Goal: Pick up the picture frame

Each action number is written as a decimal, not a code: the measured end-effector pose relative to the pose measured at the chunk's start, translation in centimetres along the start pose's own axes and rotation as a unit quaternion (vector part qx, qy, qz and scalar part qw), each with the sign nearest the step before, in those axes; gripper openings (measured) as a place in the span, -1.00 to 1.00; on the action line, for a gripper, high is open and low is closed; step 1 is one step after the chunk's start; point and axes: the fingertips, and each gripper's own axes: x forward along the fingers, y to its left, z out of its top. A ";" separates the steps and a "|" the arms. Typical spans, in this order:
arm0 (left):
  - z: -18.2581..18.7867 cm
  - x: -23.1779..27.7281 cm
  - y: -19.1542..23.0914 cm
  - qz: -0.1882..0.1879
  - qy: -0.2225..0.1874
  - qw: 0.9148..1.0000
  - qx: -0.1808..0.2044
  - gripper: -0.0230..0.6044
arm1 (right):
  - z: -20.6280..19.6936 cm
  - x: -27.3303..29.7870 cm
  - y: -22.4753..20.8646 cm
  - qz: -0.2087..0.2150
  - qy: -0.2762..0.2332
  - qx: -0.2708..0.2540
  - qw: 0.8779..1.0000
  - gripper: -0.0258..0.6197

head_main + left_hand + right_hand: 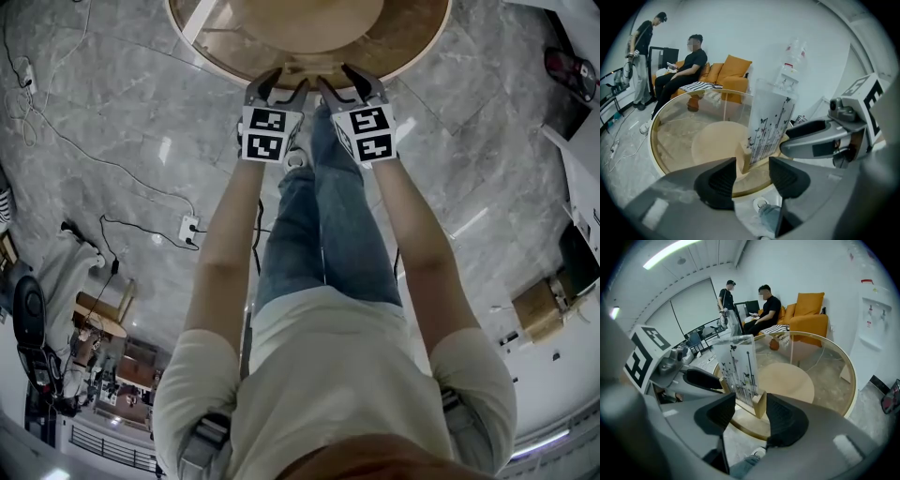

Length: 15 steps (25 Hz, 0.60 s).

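- Head view: your left hand-held gripper (278, 86) and right hand-held gripper (349, 84) sit side by side at the near edge of the round glass table (417, 54). Both have their jaws spread wide and empty.
- The picture frame (314, 67) stands on the table just inside the rim, right ahead of both sets of jaws.
- Your legs (328, 216) are directly below the grippers. Loose cables (56, 131) and a power strip (189, 228) lie on the marble floor (469, 159), well off to your left.
- Left gripper view: the jaws stand wide apart with nothing pressed between the pads. The picture frame (768, 124) rises upright in its wooden base beyond the gap, close to the table's gold rim (655, 154).
- The right hand-held gripper (813, 140) crowds in from the right, near the frame. The rest of the glass top to the left is open.
- Past the table are an orange sofa (729, 75) with a seated person (689, 63), a standing person (644, 44), and a water dispenser (790, 68) at the wall.
- Right gripper view: the jaws are again wide and hold nothing. The picture frame (738, 369) stands upright just past the gap, with the left hand-held gripper (701, 378) close on its far side.
- The table top to the right is bare out to its rim (851, 376).
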 end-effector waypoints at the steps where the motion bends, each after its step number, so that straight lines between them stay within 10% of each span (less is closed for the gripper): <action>1: 0.1 0.3 0.0 -0.001 -0.001 1.000 0.000 -0.26 | -0.2 0.4 -0.1 0.002 0.003 -0.002 1.000 -0.27; 15: 0.2 1.9 0.7 0.007 -0.003 1.000 -0.008 -0.29 | -1.1 2.7 -1.0 -0.003 0.018 -0.005 1.000 -0.30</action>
